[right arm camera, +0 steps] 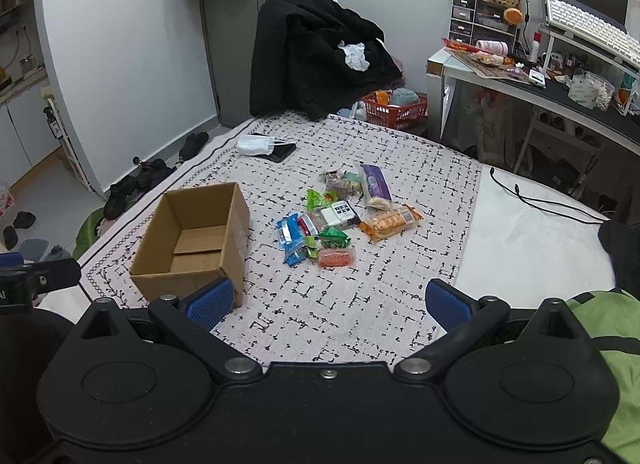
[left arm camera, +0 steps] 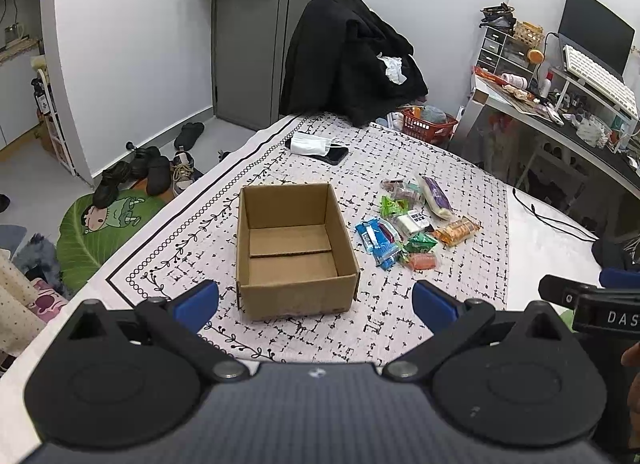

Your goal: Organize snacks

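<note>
I read only "DAS" in white capitals on the right gripper [left arm camera: 606,306] body, cut off at the frame edge. Print on the snack wrappers [right arm camera: 340,220] is too small to make out.

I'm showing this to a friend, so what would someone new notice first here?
Probably the open, empty cardboard box on the patterned bedspread, with a bright pile of snack packets beside it to the right. Further back lie a white face mask and a black coat, while both grippers, left and right, hang open.
</note>
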A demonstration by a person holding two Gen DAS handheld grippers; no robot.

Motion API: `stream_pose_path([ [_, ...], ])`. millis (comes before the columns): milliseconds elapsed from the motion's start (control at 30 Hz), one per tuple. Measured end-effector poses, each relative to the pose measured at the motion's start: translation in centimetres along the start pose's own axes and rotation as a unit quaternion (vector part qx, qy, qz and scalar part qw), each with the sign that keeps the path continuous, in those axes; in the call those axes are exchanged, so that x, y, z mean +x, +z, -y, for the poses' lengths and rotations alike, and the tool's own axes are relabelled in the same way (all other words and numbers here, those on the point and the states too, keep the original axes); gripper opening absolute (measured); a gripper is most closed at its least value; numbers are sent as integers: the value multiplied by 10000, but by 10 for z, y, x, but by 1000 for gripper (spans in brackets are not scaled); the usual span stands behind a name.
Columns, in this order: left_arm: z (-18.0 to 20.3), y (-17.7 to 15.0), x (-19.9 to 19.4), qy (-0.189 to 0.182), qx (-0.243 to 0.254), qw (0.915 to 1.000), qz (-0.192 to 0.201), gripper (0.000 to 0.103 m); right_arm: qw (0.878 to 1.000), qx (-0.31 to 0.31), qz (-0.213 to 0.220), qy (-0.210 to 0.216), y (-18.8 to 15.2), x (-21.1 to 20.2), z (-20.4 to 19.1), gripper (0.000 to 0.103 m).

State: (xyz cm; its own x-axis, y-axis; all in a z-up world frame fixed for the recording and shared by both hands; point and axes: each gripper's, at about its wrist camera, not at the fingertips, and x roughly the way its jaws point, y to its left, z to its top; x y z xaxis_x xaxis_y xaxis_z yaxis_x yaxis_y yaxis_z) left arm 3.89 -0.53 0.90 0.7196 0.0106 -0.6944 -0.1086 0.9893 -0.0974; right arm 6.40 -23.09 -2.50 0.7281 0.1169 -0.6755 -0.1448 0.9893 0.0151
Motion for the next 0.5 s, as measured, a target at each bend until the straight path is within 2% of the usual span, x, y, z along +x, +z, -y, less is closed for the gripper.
stream_pose_path([
  [167, -2, 9, 11, 65, -155, 9998, 114, 102, 10000, 36, -87, 16, 6, 14, 9, 103],
  [300, -2, 16, 23, 97, -254, 9996, 127, 102, 9994, 169, -140, 250, 9, 26, 18, 103],
  [500, 10, 21, 46, 25, -234, 9997, 38, 102, 9989, 252, -317, 237, 12, 53, 27, 102],
])
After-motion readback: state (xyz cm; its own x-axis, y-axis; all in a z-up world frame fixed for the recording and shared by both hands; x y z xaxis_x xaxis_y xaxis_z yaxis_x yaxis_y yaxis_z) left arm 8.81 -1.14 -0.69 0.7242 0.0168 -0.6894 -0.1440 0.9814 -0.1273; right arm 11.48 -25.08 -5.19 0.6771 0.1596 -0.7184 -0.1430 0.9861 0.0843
